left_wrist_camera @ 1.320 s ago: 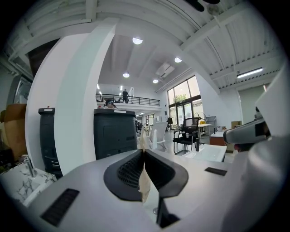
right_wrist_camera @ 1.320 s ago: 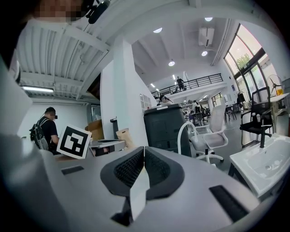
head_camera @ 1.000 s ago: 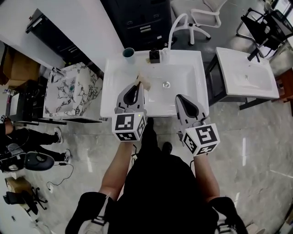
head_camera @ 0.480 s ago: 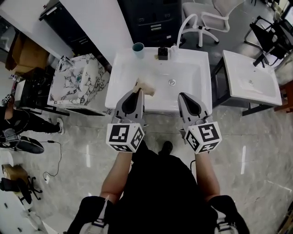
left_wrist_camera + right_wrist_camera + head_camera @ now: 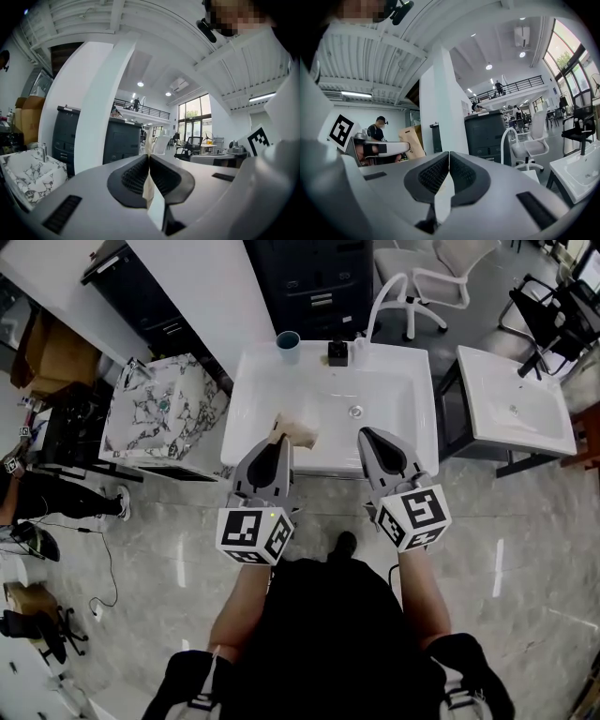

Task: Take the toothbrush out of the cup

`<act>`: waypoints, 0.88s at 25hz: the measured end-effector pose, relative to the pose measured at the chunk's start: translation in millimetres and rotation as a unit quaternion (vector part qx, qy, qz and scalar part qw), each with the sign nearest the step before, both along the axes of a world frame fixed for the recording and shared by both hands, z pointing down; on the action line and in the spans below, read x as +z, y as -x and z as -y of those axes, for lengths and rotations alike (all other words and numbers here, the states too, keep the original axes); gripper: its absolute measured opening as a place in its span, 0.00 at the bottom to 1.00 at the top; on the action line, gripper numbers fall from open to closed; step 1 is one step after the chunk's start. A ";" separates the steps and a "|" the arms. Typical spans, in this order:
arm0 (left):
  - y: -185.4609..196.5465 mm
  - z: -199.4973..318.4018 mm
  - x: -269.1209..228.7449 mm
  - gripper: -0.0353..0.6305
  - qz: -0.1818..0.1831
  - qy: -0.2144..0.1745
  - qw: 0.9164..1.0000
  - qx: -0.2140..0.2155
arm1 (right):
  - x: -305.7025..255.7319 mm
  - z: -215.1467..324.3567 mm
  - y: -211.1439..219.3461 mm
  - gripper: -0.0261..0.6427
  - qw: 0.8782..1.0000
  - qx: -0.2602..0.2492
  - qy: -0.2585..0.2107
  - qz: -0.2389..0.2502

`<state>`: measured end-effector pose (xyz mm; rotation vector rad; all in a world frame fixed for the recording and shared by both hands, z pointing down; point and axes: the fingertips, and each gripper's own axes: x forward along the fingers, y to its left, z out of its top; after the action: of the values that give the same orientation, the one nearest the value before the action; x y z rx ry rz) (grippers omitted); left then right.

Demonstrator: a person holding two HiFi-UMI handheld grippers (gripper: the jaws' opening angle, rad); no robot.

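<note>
Your left tool [image 5: 278, 425] is clamped on a pale, slim thing that reads as the toothbrush [image 5: 298, 430]; its pads [image 5: 136, 174] pinch the flat strip and the free end sticks out past the tips, over the front left of the white washbasin [image 5: 244, 418]. The cup [image 5: 288, 341] stands upright on the back left corner of that washbasin, well apart from the toothbrush, with the open bowl and its drain [image 5: 354, 412] between them. Just right of the cup sits a small black box [image 5: 337, 352]. Your right tool [image 5: 364, 433] has its jaws together on nothing, level with the left one at the washbasin's front edge. A marble-patterned basin [image 5: 159, 413] flanks the left side, a second white basin [image 5: 514, 404] the right, and a white chair [image 5: 427, 282] stands behind
</note>
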<state>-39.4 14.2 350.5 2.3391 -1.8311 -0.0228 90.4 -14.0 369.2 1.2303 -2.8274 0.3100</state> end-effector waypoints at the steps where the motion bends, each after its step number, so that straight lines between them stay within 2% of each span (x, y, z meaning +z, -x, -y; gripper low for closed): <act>1: 3.6 0.0 0.6 0.09 0.000 0.002 1.000 -0.001 | -0.9 -0.6 4.2 0.09 1.000 -0.003 -0.001 -0.001; 9: 16.6 -0.3 2.7 0.09 0.001 0.007 1.000 -0.006 | -4.5 -11.4 21.8 0.08 1.000 -0.018 -0.011 -0.014; 22: 9.1 -9.6 5.9 0.09 0.002 0.008 1.000 -0.005 | -5.9 -26.6 12.0 0.08 0.999 -0.016 -0.020 -0.024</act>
<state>-48.5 23.8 356.3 2.3221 -1.8386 -0.0043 78.4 12.6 363.3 1.1816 -2.8227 0.2203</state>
